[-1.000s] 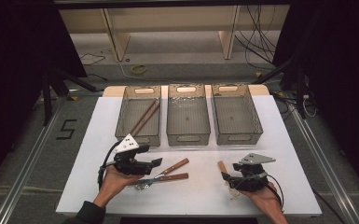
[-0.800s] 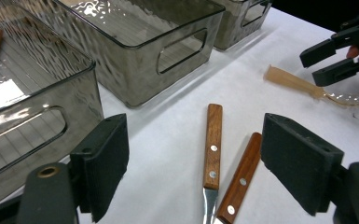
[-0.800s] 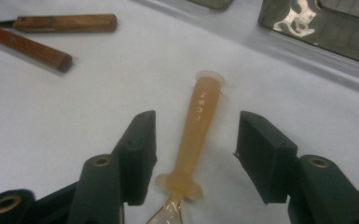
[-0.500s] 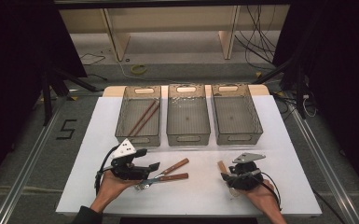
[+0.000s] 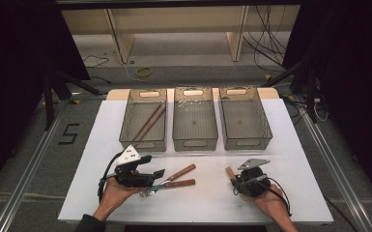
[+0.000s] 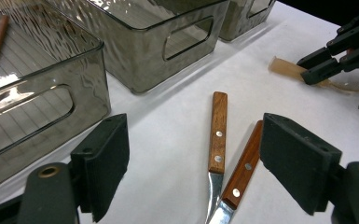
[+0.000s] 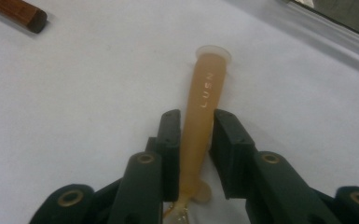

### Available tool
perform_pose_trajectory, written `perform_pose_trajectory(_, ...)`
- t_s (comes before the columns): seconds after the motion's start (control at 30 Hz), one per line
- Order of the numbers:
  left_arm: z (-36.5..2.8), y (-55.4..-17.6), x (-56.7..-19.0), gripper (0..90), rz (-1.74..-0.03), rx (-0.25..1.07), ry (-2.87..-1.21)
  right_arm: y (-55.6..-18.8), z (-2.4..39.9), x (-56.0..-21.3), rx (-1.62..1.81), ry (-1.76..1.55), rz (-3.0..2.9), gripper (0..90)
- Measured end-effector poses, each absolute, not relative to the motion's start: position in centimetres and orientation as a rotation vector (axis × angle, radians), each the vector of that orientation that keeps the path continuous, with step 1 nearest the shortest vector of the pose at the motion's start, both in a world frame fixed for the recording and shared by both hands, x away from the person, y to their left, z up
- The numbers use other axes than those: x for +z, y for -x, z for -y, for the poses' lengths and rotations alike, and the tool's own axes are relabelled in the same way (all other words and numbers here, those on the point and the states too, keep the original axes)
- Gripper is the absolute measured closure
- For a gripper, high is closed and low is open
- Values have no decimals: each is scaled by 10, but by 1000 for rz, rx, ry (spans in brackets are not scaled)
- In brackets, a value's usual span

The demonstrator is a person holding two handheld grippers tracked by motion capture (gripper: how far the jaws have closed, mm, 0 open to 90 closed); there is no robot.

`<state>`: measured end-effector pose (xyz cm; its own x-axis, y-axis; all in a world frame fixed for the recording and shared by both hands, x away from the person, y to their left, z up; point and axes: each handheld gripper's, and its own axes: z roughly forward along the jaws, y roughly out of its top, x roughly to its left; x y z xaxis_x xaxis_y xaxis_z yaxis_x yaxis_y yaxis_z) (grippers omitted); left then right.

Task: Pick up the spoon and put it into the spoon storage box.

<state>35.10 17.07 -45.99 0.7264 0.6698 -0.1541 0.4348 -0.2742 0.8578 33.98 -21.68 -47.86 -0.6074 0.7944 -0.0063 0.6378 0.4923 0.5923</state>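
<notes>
At the lower left of the high view your left gripper (image 5: 158, 173) rests low over the white table (image 5: 207, 208), jaws spread wide with nothing between the pads; in the left gripper view the two black pads stand far apart at the bottom corners. Just ahead of them lie two wooden-handled knives (image 6: 218, 140), side by side on the table near the centre bottom of that view, their blades converging toward the lower edge and touched by neither pad. In the high view the knives (image 5: 176, 178) sit just right of your left gripper. Above, across the middle of the high view, three smoky plastic bins stand in a row: the left bin (image 5: 145, 141) holds two brown chopsticks (image 5: 150, 122) lying diagonally, then the middle bin (image 5: 195, 140) and the right bin (image 5: 246, 140). At the lower right your right gripper (image 5: 236, 180) has just been closing, and its jaws are now drawn in narrow on the stem of a tan plastic utensil (image 7: 204, 112), which lies flat on the table and points toward the upper centre of the right gripper view.
</notes>
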Motion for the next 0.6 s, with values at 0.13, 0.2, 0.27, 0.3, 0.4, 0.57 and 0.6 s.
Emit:
perform_pose_trajectory(0.13, -170, -351, -460, 238, -848, 293, -1914, -341, 218, -478, 798, -1221, -2464, 777)
perform_pose_trajectory(0.2, -171, -351, -460, 239, -851, 293, -1912, -341, 218, -478, 801, -1220, -2463, 779)
perform_pose_trajectory(0.27, -171, -351, -461, 239, -853, 292, -1912, -341, 218, -478, 805, -1219, -2461, 781)
perform_pose_trajectory(0.3, -172, -351, -461, 239, -854, 292, -1911, -342, 219, -478, 808, -1215, -2460, 782)
perform_pose_trajectory(0.4, -172, -351, -461, 239, -856, 292, -1913, -341, 219, -476, 830, -1214, -2461, 783)
perform_pose_trajectory(0.57, -173, -351, -461, 239, -860, 295, -1908, -340, 220, -468, 894, -1191, -2444, 784)
perform_pose_trajectory(0.6, -174, -351, -461, 239, -860, 297, -1907, -340, 220, -467, 906, -1193, -2443, 785)
